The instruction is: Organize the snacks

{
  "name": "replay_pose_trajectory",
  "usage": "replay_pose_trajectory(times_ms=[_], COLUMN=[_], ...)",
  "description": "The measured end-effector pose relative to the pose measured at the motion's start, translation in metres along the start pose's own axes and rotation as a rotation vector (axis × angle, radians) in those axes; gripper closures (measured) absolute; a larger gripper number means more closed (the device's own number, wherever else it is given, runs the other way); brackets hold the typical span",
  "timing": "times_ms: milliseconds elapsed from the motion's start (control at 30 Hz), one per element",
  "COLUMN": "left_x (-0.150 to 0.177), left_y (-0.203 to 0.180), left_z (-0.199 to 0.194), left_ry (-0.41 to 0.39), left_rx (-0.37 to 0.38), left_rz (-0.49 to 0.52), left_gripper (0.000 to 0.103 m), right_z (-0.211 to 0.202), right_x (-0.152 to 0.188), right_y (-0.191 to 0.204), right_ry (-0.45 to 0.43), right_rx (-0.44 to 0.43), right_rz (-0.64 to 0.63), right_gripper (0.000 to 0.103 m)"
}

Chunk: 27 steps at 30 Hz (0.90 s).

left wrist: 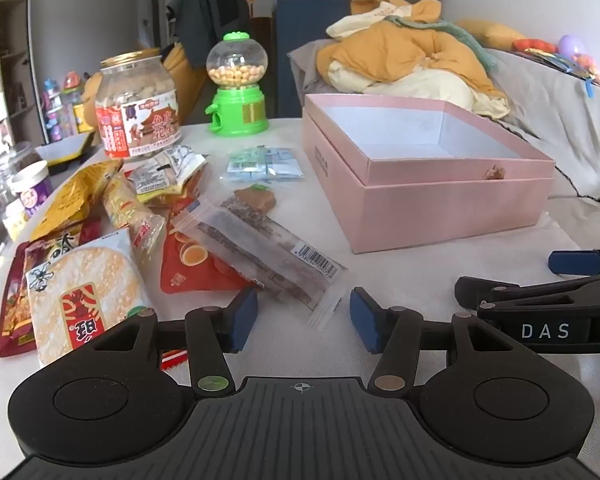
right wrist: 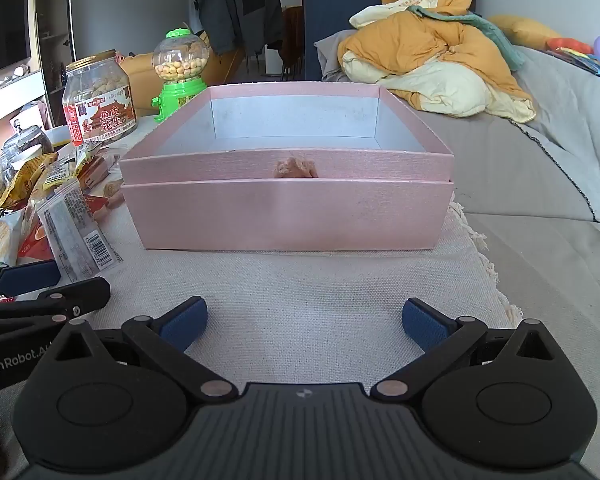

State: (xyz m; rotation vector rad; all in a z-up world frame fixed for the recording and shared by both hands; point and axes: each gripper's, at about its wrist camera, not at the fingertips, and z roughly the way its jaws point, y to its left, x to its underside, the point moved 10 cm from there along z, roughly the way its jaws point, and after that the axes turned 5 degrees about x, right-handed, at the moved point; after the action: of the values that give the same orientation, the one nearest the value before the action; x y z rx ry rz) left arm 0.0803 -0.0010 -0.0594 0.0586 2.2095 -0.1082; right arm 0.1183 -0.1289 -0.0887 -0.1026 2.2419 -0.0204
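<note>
We found both views evenly lit by soft daylight, bright enough to read the print on the clear snack packet (left wrist: 268,240). The pale cloth (right wrist: 300,300) came close to washing out, and the far side of the room was the brightest part. Shadows were faint and soft; only a thin dark line sat under the pink box (right wrist: 288,216). The plastic wrappers carried small glints. Fisheye distortion bent the walls and shelves at the left edge, and the corners fell to black. Distant furniture looked slightly soft, while near objects stayed sharp.
</note>
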Motion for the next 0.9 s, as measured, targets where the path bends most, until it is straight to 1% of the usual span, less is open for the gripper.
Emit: replay_pose_trajectory(times_ms=[900], left_x=[0.0009], left_y=[-0.0008], left_z=[-0.0008], left_ry=[0.002], left_rx=[-0.01], left_rz=[0.013], left_gripper=[0.044], right_z=[0.0004], right_x=[-0.0001], right_y=[0.0006], right_ry=[0.0], right_rx=[-0.001], right_rz=[0.001], right_gripper=[0.0])
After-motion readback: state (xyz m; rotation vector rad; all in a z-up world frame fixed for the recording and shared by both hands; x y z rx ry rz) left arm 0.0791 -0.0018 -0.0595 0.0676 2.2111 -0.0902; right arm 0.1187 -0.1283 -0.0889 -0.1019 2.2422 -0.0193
